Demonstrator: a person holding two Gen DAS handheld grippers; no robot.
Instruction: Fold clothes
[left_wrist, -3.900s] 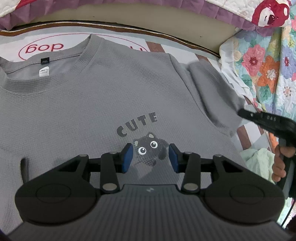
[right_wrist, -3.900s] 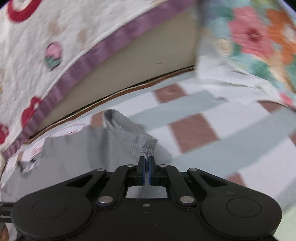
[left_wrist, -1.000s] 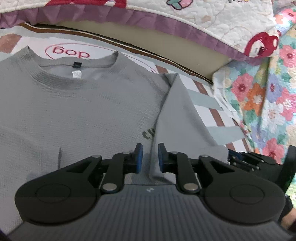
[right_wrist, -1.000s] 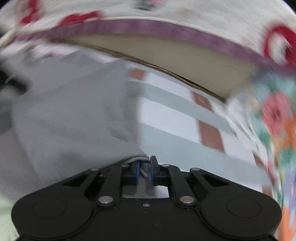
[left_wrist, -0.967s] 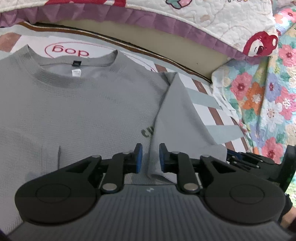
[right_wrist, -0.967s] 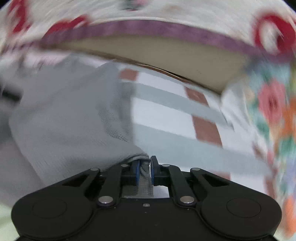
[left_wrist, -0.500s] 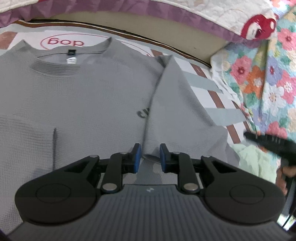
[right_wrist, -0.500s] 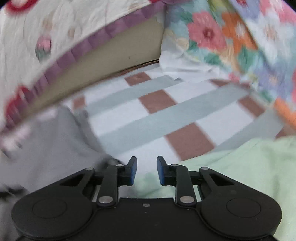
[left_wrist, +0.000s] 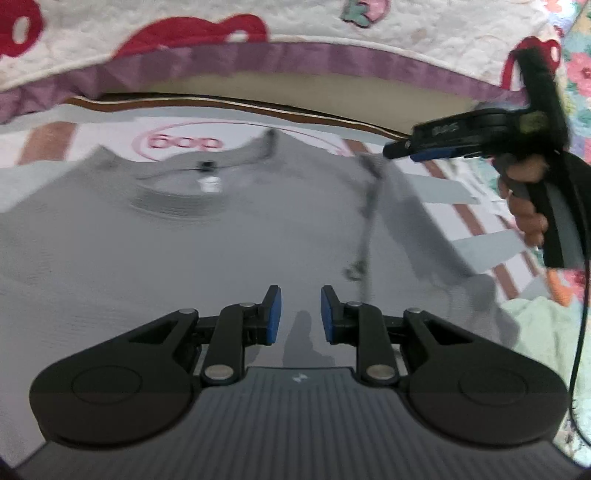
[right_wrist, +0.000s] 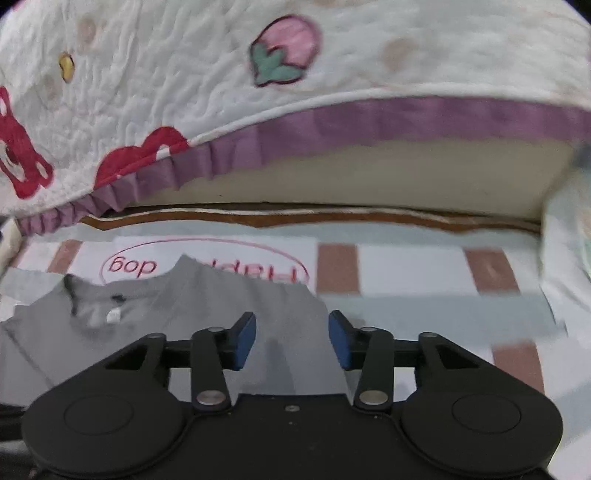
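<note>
The grey shirt (left_wrist: 229, 236) lies flat, front up, on the checked mat (right_wrist: 424, 273), and every position below is given relative to this shirt. Its neck opening, with a white label (left_wrist: 211, 184) inside the back of the collar, points toward the quilt (right_wrist: 221, 92). The quilt's purple edging overhangs a beige cushion (right_wrist: 369, 177) past the collar end of the shirt. A pink oval print reading "dog" shows on the mat directly beyond the collar.

The right side of the shirt is folded inward over the body. The fold edge runs as a dark line from the right shoulder down toward the hem.

The left gripper (left_wrist: 297, 319) hovers over the lower middle of the shirt. Its jaws stand apart with nothing between them, and grey fabric shows through the gap.

The right gripper (right_wrist: 291, 339) is above the right shoulder area, near the top of the fold. Its jaws are wide apart and hold nothing. In the left wrist view this gripper (left_wrist: 397, 150) appears side-on, gripped by a hand (left_wrist: 524, 195).

A pale green cloth (left_wrist: 543, 328) lies just beside the lower right edge of the shirt. A floral fabric (left_wrist: 580, 74) lies farther out on the same side.

No containers are visible.
</note>
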